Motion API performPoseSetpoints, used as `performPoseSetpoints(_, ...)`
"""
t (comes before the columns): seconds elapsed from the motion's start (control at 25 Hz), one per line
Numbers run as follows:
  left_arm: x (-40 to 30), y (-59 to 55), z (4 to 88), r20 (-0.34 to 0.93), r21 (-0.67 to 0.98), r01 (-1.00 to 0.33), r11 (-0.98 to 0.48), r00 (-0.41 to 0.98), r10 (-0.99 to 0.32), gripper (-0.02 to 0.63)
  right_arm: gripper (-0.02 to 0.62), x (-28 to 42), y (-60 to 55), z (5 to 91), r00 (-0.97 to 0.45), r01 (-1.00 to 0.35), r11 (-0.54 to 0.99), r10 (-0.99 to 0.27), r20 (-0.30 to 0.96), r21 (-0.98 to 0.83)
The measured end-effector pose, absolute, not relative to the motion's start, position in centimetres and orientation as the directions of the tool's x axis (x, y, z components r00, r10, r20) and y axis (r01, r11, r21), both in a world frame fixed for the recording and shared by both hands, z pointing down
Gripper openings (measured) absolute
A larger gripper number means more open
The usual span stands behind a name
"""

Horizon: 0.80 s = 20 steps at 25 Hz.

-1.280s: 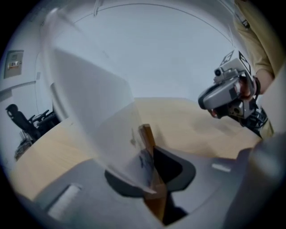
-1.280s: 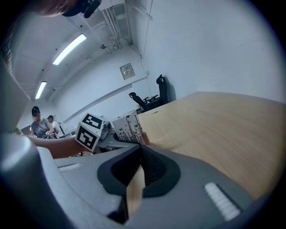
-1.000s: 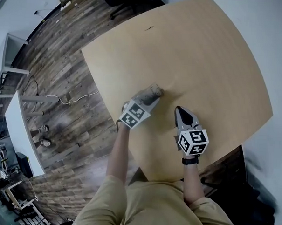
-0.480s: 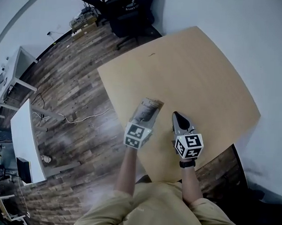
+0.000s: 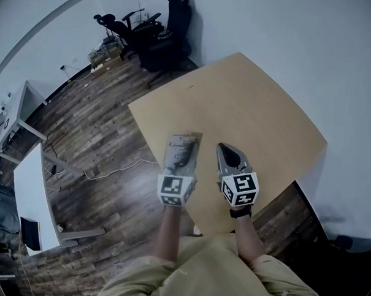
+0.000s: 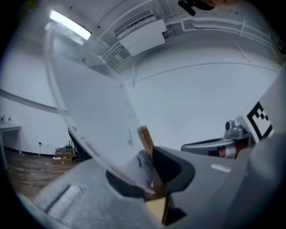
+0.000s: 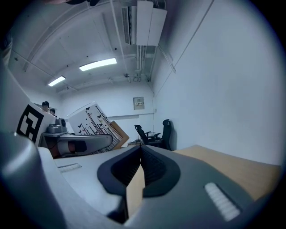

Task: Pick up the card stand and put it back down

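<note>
The card stand [image 5: 183, 148] is a clear plastic sheet [image 6: 91, 100] in a wooden base [image 6: 145, 137]. My left gripper [image 5: 179, 165] is shut on it and holds it in the air above the near part of the tan table [image 5: 255, 98]. In the left gripper view the base sits between the left gripper's [image 6: 149, 178] pads. The right gripper view shows the stand [image 7: 95, 119] as a tilted panel printed with butterflies. My right gripper [image 5: 224, 152] hovers just right of the stand, apart from it. Its jaws [image 7: 140, 154] are shut with nothing in them.
Black office chairs [image 5: 171, 28] stand on the wood floor beyond the table's far left corner. White desks [image 5: 29, 179] line the left side, and a cable [image 5: 105, 169] lies on the floor. A white wall [image 5: 312, 52] runs along the table's right.
Both grippers have risen from the tabletop toward the head camera. The card stand has come up off the table in the left gripper, and the right gripper stays beside it.
</note>
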<state>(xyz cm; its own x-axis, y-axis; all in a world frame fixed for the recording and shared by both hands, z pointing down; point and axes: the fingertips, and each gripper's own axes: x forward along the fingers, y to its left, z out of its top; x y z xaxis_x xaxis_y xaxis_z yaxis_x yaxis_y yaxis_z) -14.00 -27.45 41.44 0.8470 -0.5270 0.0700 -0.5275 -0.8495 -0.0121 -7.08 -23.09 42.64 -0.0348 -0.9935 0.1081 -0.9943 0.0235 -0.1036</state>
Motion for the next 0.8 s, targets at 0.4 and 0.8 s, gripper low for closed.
performPoseSetpoints(0.4,-17.4,-22.4,39.4,0.008,-0.037,-0.544,-0.838,0.839,-0.544,0.055,0.006,-10.1,-16.9,39.0,0.011,-0.999,-0.013,-0.998,0.056,-0.041)
performPoseSetpoints(0.8,-12.7,-17.0,38.8,0.004,-0.028,-0.472,-0.881,0.881,-0.472,0.055,0.006,-7.5,-11.7,38.2,0.035,-0.999,-0.036,-0.998,0.043,-0.026)
